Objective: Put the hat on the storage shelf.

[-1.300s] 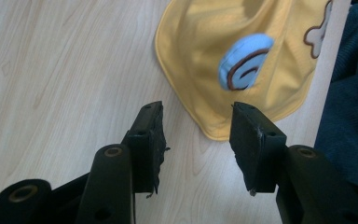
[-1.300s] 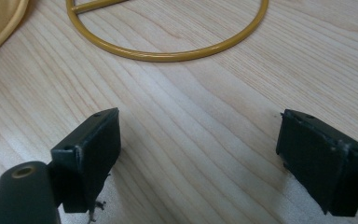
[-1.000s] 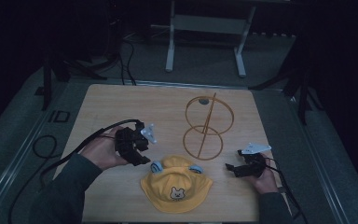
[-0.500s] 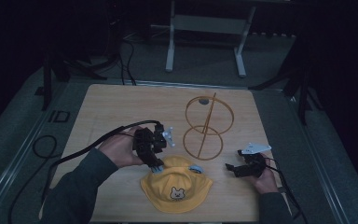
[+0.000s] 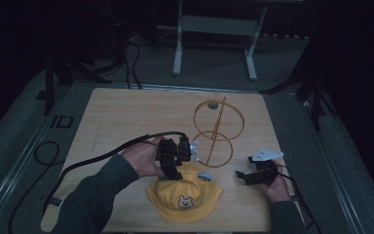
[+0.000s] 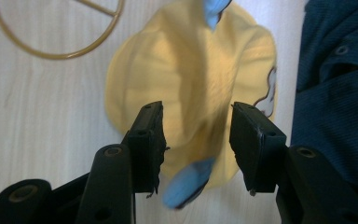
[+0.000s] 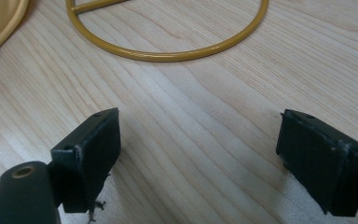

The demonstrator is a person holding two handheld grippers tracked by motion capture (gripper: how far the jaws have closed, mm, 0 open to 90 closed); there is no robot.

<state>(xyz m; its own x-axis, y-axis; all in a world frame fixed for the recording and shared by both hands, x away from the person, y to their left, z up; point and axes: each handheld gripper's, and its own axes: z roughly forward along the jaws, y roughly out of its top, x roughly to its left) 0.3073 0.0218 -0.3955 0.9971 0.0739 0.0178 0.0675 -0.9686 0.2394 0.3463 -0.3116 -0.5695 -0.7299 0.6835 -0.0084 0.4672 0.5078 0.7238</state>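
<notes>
A yellow hat [image 5: 184,195] with a bear face and small blue ears lies at the table's front middle. My left gripper [image 5: 174,173] hovers over the hat's far edge, pointing down at it. In the left gripper view its jaws [image 6: 196,116] stand open, with the hat [image 6: 191,70] beneath them and a blue ear [image 6: 186,181] near the fingertips. My right gripper [image 5: 242,176] rests low on the table to the right of the hat. Its jaws [image 7: 200,126] are wide open over bare wood.
A gold wire stand [image 5: 218,130] of two rings on a slanted rod stands behind the hat; its lower ring [image 7: 168,53] lies just ahead of the right gripper. The wooden table [image 5: 126,112] has dark floor around it. A sleeve [image 6: 335,84] lies beside the hat.
My left gripper has moved right and toward the front, from the open table to above the hat's far edge. The right gripper has stayed put.
</notes>
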